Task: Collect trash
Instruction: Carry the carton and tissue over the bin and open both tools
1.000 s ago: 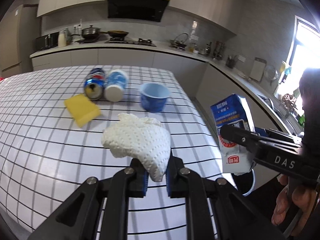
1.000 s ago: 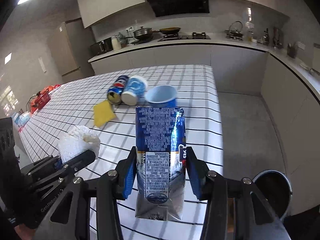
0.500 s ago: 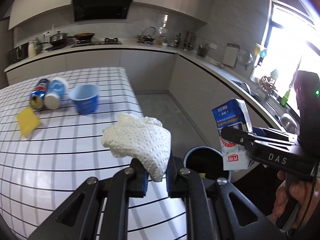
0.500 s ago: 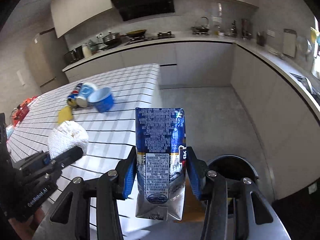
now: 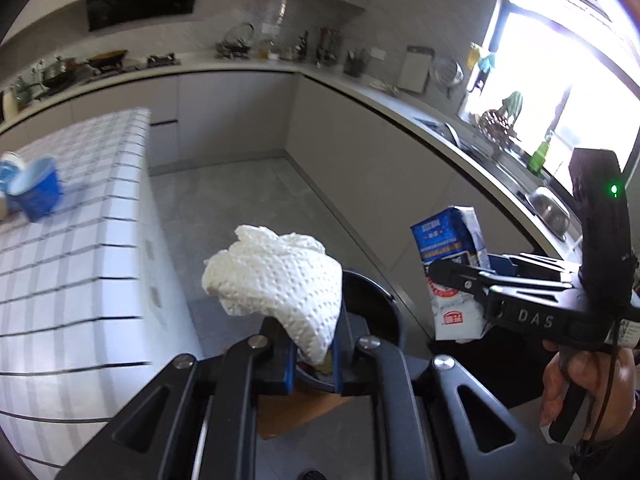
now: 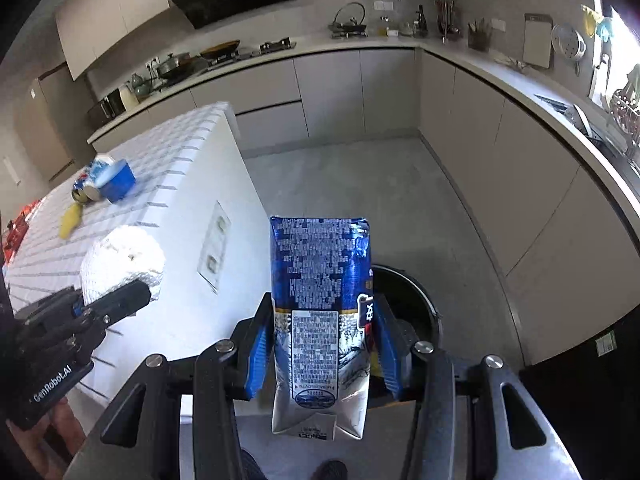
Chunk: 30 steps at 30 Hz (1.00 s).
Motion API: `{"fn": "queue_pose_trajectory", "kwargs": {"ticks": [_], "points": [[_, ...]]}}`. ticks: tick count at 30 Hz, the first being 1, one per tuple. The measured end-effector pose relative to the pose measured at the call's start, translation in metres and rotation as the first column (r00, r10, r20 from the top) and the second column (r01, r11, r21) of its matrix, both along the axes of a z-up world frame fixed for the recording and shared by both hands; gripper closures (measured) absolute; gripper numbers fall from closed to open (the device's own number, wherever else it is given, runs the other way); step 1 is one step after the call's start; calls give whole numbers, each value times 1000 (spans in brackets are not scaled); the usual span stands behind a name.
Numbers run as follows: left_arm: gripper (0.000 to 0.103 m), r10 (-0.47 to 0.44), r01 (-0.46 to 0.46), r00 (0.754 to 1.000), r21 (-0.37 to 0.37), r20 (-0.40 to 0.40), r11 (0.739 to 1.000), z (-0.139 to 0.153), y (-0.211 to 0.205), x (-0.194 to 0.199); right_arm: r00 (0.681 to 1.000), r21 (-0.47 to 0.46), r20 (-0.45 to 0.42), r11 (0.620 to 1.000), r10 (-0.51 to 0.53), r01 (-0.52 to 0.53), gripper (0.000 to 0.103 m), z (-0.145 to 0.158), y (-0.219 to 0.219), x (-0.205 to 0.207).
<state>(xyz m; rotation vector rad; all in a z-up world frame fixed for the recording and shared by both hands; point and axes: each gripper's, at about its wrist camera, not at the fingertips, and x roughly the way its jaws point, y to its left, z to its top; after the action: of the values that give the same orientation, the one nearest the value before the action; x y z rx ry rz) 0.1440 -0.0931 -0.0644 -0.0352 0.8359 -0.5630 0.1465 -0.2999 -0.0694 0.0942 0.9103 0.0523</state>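
Carrying two pieces of trash off the worktop, a person holds the left claw pinched tight on a crumpled paper towel and the right claw clamped partway on a blue milk carton. Both hang above the dark bin on the floor; releasing them over its mouth looks next.

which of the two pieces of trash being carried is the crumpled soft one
The white paper towel, pinched in the left claw. The other piece, in the right claw, is a stiff blue and white carton.
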Motion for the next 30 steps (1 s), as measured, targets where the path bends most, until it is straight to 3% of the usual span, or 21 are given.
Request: {"fn": "queue_pose_trajectory", "kwargs": {"ticks": [13,19,23,24,25,26,27,30], "points": [[88,-25,29,993,31,-113,999,-58,-66,21,987,25,-138,997,77,-75,55,-80,-61,35],[88,-66,75,984,53,-164,996,-94,-83,30,954,-27,-187,970,234,-243,55,-118,-59,51],[85,-87,94,971,21,-222,995,-121,-88,38,915,-64,-217,931,339,-360,54,-145,-54,62],[55,-87,94,970,17,-225,995,-133,-90,41,897,-69,-217,911,384,-407,52,-157,-52,65],[8,-45,62,973,67,-225,996,-144,-92,43,887,-99,-209,893,412,-438,43,-167,-54,66],[0,-3,26,975,102,-221,994,-151,-90,43,885,-174,-220,876,411,-450,3,-181,-53,66],[2,9,13,974,96,-227,995,-153,-86,43,883,-246,-265,858,388,-451,0,-196,-55,69],[2,60,-34,970,112,-237,993,-157,-77,38,896,-248,-247,870,368,-425,0,-204,-67,68]]}}
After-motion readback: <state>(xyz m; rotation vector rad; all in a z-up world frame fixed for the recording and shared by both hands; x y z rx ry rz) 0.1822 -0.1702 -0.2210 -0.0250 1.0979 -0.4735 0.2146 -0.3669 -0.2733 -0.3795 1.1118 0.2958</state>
